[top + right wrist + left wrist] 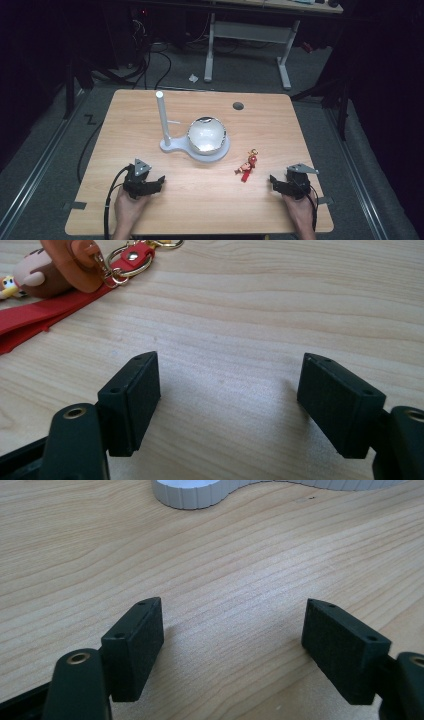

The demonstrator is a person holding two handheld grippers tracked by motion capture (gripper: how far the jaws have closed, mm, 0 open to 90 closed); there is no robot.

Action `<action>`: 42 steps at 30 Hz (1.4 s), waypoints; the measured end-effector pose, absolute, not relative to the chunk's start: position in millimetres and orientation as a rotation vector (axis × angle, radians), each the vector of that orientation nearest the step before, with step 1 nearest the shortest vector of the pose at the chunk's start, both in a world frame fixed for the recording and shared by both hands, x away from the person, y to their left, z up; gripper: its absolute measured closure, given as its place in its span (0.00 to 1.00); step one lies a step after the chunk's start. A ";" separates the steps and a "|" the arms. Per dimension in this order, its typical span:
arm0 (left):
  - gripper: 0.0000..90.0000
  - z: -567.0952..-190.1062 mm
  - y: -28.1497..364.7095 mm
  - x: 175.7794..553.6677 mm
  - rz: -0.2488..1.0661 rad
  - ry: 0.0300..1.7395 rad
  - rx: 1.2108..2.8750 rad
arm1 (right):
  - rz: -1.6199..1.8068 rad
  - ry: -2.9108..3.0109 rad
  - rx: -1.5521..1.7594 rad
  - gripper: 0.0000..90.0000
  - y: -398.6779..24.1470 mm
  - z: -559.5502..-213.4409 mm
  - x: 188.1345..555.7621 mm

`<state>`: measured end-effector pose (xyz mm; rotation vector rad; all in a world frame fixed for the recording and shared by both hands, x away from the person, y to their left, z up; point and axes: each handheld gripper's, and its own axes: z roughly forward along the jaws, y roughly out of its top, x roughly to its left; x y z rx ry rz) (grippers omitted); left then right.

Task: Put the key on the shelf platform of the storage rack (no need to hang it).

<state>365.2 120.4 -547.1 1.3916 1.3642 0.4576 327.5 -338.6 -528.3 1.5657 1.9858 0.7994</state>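
Observation:
A small red and brown keychain figure (247,165) lies on the wooden table (150,110), right of centre; its red strap and gold ring (131,258) reach into the upper left of the right gripper view. A white stand (194,146) with an upright post (162,117) and a shiny bowl (206,134) sits mid-table; its base (195,492) edges the top of the left gripper view. My left gripper (159,183) rests near the front left, open over bare wood (232,640). My right gripper (274,183) rests near the front right, open and holding nothing (227,400), a little short of the keychain.
A round cable hole (238,106) sits near the table's far edge. Beyond the table stand a white desk frame (247,35) and cables on the grey floor. Black cables trail from both grippers toward the front edge.

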 end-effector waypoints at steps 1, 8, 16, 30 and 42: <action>0.28 -547.1 120.3 365.2 0.457 1.364 1.389 | 0.785 1.991 1.583 0.27 -336.6 -527.0 326.2; 0.28 -547.1 120.3 365.3 0.457 1.364 1.389 | 0.796 2.032 1.588 0.29 -326.0 -522.4 314.8; 0.28 -547.1 120.5 365.2 0.458 1.364 1.392 | 0.893 2.078 1.558 0.26 -299.6 -519.6 307.0; 0.28 -547.1 120.3 365.2 0.457 1.364 1.389 | 0.911 2.148 1.556 0.24 -268.0 -521.4 322.7; 0.28 -547.1 120.5 365.1 0.457 1.363 1.394 | 0.925 2.135 1.586 0.19 -263.2 -518.2 339.8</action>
